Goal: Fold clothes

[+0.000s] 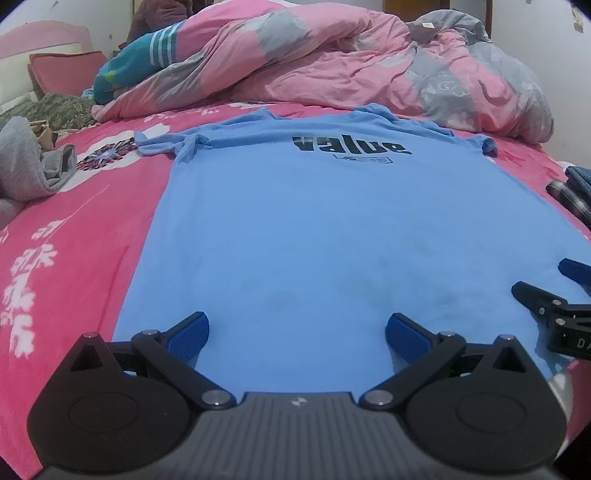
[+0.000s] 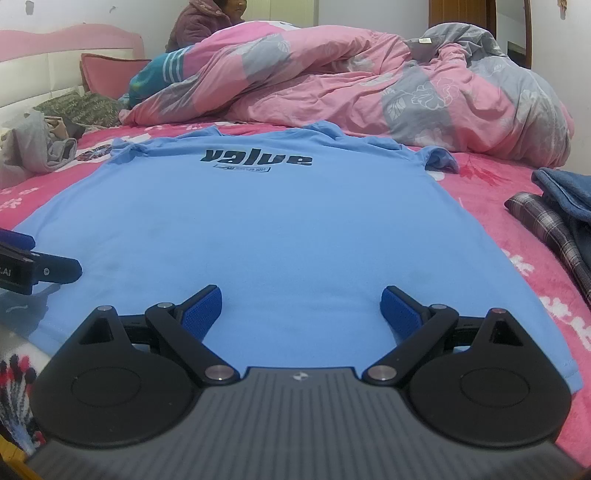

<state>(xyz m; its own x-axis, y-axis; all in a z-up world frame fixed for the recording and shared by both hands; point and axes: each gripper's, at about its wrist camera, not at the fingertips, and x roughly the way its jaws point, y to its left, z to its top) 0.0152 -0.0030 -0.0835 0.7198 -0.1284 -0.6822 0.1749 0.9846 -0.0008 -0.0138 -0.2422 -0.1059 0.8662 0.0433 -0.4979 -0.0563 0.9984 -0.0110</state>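
On the bed [image 2: 498, 221], a blue shirt [image 1: 314, 229] lies flat, both the left gripper [image 1: 297, 332] and right gripper [image 2: 301, 310] over its hem, jaws apart.

A pink bedspread [image 1: 85, 221] with white flower prints is spread over the bed. A pink-and-grey quilt [image 2: 369, 96] is heaped at the far side, and a teal striped cloth [image 2: 159, 74] is tucked against it. A grey garment [image 1: 26, 162] is bunched at the left edge (a plaid cloth [image 2: 546, 229] and a dark blue one [image 2: 569, 192] are seen at the right). A person in a dark jacket [image 2: 199, 22] is seated behind the quilt.
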